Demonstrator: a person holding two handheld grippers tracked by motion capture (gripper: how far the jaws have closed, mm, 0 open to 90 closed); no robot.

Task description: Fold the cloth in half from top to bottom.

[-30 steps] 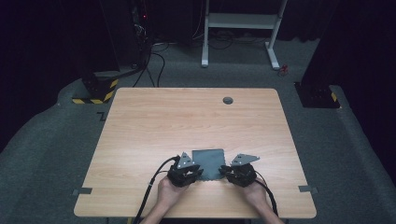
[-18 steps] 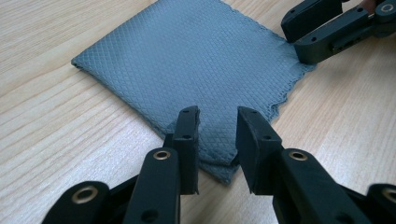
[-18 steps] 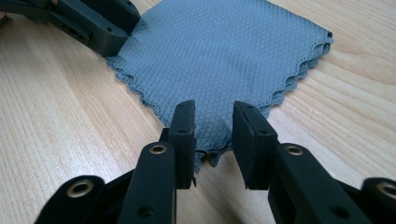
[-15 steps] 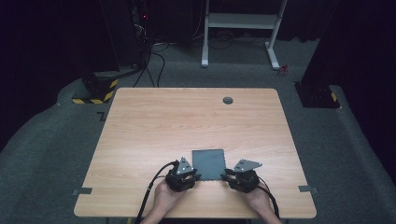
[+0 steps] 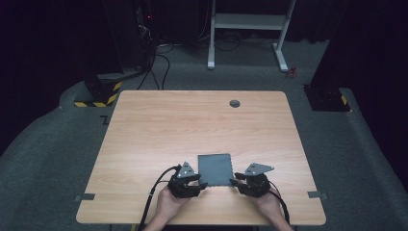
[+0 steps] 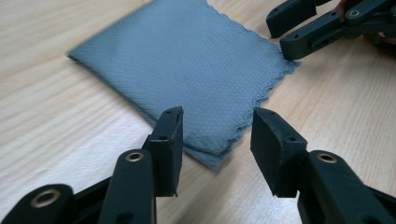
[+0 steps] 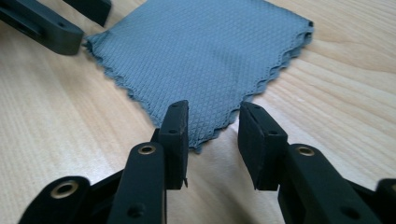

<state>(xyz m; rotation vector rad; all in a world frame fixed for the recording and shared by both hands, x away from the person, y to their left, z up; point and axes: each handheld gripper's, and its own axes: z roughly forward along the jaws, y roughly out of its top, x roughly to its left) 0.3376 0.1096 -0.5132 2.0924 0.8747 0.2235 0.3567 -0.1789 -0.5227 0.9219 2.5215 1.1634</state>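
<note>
Cloth: a grey cloth, folded into a flat rectangle with scalloped edges, lies on the near middle of the table, between the two grippers.
Cloth layers: in the left gripper view the cloth shows at least two stacked layers at its near corner.
Left gripper: the left gripper sits at the cloth's near left corner; its jaws have just been opening and stand apart, the corner lying on the wood between them with neither pad pressing it.
Right gripper: the right gripper sits at the near right corner; its jaws have also just been opening, parted with the corner loose between them.
Hands: a hand holds each gripper at the near edge.
Table: light wooden table with a round dark grommet far off near the far edge.
</note>
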